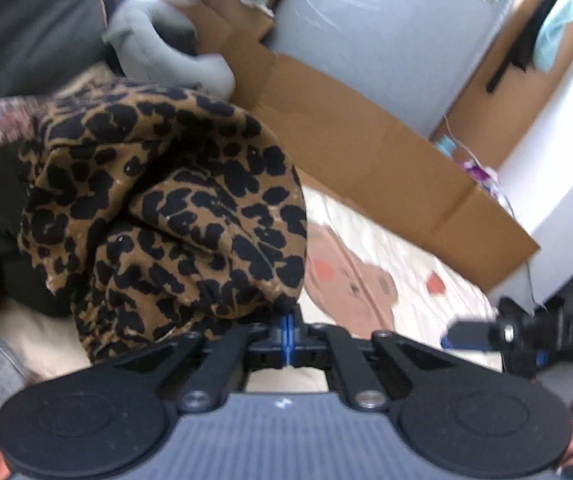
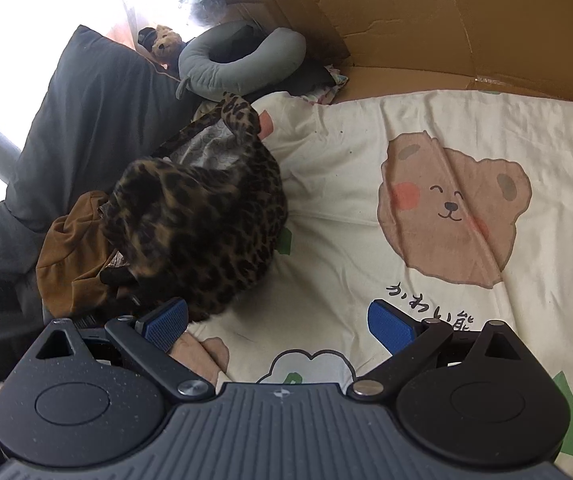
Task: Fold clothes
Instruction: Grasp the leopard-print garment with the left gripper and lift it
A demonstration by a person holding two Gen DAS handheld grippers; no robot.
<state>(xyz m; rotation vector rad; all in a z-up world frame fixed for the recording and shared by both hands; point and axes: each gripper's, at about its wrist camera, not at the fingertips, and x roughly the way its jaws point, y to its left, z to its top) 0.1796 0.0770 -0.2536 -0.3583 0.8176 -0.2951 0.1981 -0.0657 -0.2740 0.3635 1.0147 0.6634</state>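
On the bed (image 2: pixel 346 152), your biggest thing is the cream bear-print sheet, with a flattened cardboard box (image 2: pixel 466 28) standing along its far edge; no view shows inside the box, so I can't tell what it holds. Dark grey pillow (image 2: pixel 98 120) sits at the left, grey U-shaped neck pillow (image 2: pixel 242 64) beyond it, small teddy bear (image 2: pixel 165 43) behind that. Leopard-print garment (image 1: pixel 166 208) is bunched at the sheet's left edge, partly over a brown garment (image 2: pixel 72 248). Your left gripper (image 1: pixel 288 320) is fully closed, blue pads together, pinching a fold of the leopard cloth, which hangs up against the lens. Your right gripper (image 2: pixel 282 324) is wide, nothing between the pads, hovering over bare sheet just right of the leopard heap.
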